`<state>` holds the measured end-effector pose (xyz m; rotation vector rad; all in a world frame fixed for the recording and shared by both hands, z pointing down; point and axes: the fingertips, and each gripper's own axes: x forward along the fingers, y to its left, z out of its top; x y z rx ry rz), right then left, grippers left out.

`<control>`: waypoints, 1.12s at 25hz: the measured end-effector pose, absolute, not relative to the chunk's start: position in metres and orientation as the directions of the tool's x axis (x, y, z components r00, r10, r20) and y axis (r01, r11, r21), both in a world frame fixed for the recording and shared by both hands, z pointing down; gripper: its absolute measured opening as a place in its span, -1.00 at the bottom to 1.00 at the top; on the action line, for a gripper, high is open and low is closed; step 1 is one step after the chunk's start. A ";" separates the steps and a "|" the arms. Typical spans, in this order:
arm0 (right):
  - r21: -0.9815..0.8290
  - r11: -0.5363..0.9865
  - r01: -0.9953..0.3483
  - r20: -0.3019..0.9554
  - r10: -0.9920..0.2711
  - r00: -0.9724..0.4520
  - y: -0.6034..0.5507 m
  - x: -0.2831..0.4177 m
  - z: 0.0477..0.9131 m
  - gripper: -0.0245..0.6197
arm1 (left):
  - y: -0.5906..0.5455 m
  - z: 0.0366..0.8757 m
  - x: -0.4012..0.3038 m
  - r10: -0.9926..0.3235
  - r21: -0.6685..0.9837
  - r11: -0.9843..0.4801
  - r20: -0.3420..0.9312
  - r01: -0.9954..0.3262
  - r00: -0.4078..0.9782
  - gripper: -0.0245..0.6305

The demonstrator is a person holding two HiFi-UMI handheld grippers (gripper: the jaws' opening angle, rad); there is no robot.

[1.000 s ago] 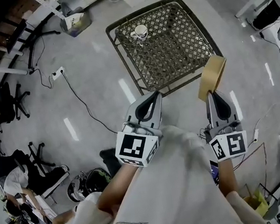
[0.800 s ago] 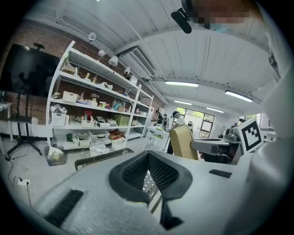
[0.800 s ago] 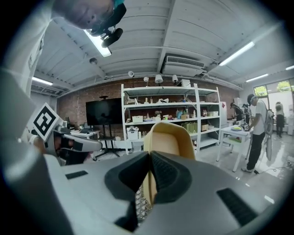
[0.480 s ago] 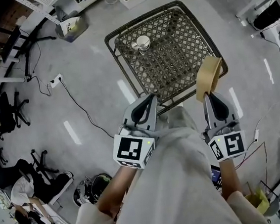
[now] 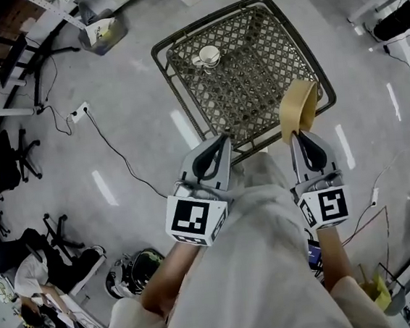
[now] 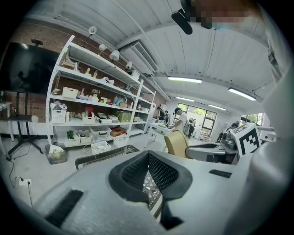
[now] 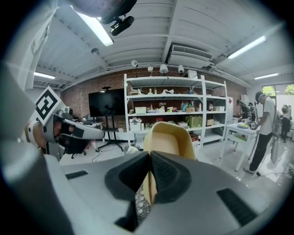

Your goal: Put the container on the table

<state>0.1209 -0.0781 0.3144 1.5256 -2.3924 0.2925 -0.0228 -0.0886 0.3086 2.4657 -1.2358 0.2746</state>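
My right gripper (image 5: 303,138) is shut on the rim of a tan container (image 5: 298,106), which stands on edge above the near right corner of the wicker-top table (image 5: 184,103). In the right gripper view the container (image 7: 169,137) rises from between the closed pads with its hollow facing the camera. My left gripper (image 5: 218,147) is shut and holds nothing, hovering over the table's near edge. From the left gripper view the tan container (image 6: 178,143) shows to the right, beyond the closed pads (image 6: 149,170).
A white cup (image 5: 209,53) sits at the table's far left. A power strip and cable (image 5: 79,112) trail over the floor to the left. Shelving (image 6: 87,110) with bins lines the wall. A person (image 7: 264,133) stands by a desk at right.
Both grippers have stayed close together while the view shifted. The right gripper and container have drifted slightly left and further over the table's near right corner.
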 end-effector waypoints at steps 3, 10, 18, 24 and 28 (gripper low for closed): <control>-0.018 0.405 -0.914 0.369 -0.847 -0.383 -0.080 0.119 0.330 -0.83 | -0.088 0.313 -0.029 -0.731 0.239 -0.540 0.342 -0.807 0.590 -0.85; -0.002 0.401 -0.916 0.421 -0.831 -0.365 -0.093 0.118 0.365 -0.84 | -0.089 0.320 -0.026 -0.719 0.245 -0.543 0.359 -0.803 0.596 -0.85; 0.009 0.419 -0.908 0.482 -0.797 -0.363 -0.105 0.117 0.406 -0.84 | -0.087 0.340 -0.023 -0.702 0.279 -0.528 0.388 -0.803 0.597 -0.85; 0.005 0.425 -0.905 0.529 -0.769 -0.359 -0.110 0.114 0.442 -0.84 | -0.085 0.350 -0.023 -0.696 0.309 -0.506 0.405 -0.805 0.593 -0.85; 0.003 0.423 -0.906 0.556 -0.753 -0.351 -0.114 0.112 0.466 -0.84 | -0.085 0.355 -0.023 -0.690 0.312 -0.506 0.414 -0.804 0.594 -0.85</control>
